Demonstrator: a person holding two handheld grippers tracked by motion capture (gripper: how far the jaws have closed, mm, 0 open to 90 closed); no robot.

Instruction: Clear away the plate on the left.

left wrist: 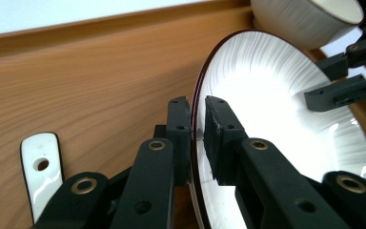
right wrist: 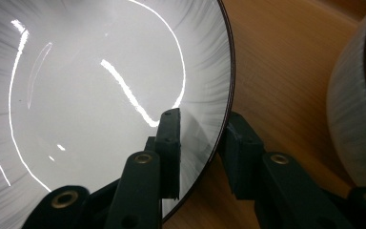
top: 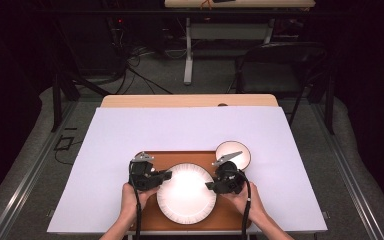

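A white plate (top: 186, 192) with a dark rim lies over a brown wooden tray (top: 150, 159) at the table's near edge. My left gripper (top: 169, 174) holds the plate's left rim. In the left gripper view its jaws (left wrist: 198, 119) are clamped on the thin rim of the plate (left wrist: 267, 95). My right gripper (top: 208, 186) holds the right rim. In the right gripper view, one jaw (right wrist: 200, 129) lies on the plate's (right wrist: 100, 95) glossy face and the other is under its edge. I cannot tell whether the plate is off the tray.
A white bowl (top: 233, 152) with a dark rim stands at the tray's far right corner, close behind my right gripper. A small white flat piece with a hole (left wrist: 43, 167) lies on the tray (left wrist: 76, 81) beside my left gripper. A lilac cloth (top: 180, 130) covers the table.
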